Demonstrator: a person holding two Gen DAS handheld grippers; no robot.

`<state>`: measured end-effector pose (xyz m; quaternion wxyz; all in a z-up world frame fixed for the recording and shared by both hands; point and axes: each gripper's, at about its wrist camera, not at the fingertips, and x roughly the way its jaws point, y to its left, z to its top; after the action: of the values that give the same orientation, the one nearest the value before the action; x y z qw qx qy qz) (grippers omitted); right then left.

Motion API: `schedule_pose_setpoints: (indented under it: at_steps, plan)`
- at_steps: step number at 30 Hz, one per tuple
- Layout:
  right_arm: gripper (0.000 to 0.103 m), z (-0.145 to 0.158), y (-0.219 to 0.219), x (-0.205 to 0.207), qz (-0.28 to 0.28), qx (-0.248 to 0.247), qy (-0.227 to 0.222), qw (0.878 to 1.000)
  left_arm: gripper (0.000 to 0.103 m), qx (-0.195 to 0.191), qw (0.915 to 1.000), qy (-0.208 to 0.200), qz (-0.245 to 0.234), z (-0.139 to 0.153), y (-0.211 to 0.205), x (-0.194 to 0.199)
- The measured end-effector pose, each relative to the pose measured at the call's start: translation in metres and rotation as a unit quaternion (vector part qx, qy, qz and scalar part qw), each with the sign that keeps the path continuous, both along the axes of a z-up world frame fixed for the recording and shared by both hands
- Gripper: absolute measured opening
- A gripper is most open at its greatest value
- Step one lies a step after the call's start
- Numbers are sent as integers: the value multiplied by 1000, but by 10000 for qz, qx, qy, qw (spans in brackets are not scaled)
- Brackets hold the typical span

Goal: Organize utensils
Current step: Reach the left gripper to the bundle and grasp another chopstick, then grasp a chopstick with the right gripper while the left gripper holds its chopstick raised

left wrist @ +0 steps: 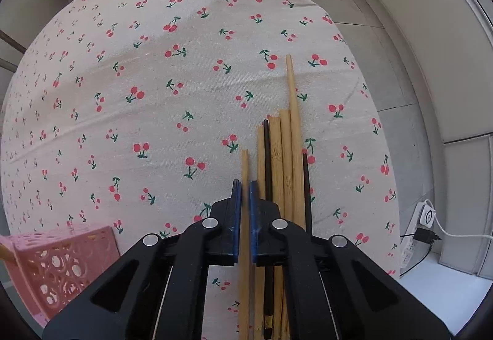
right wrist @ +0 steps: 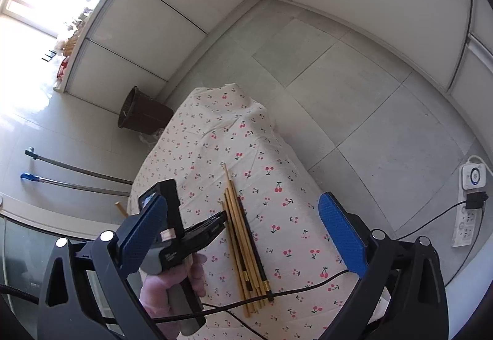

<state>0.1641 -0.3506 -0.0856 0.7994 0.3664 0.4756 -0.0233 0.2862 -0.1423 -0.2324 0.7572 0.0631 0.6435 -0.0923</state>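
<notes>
table (left wrist: 129, 68), draped in cherry-print cloth; cloth hangs past every visible edge, hiding the rim.
chopsticks (left wrist: 285, 161): one bundle, mixed pale wood and dark, lying side by side on the cloth, close to the table's right edge in the left wrist view. tips uneven; one pale stick reaches furthest.
left gripper (left wrist: 245, 192): pointing down at the bundle's left side, blue pads closed on one pale chopstick (left wrist: 245, 167), the outermost on the left. rest of the bundle lies just beside the right pad.
right gripper (right wrist: 249, 226): held above and back from the table, jaws spread wide, nothing between them.
hand (right wrist: 172, 287): wrapped round the left gripper's handle.
basket (left wrist: 52, 266): pink, perforated, at the near left corner, well apart from the bundle.
cable (right wrist: 277, 293): black, crossing the near ends of the sticks.
open room: broad bare cloth left of and beyond the bundle; grey tiled floor (right wrist: 354, 87) around the table; power strip (right wrist: 468, 210) on the floor, right; dark bin (right wrist: 141, 112) past the far end.
</notes>
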Motion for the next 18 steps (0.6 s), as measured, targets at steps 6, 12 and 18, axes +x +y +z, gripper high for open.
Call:
schedule_pose_setpoints:
  at_steps: [6,12,18]
  plan:
    - [96,-40,25,44,281,-589,207,9977,4,-188,9944,-907,-508,37,6,-74]
    - [95,-89,61,85,583,-839,673,9925,4,-554,9870,-1369,-638,90,56,-139]
    - [82,-110,94,119,752,-985,695,9899,4,-825,9819,-1664,-365,115,99,-177]
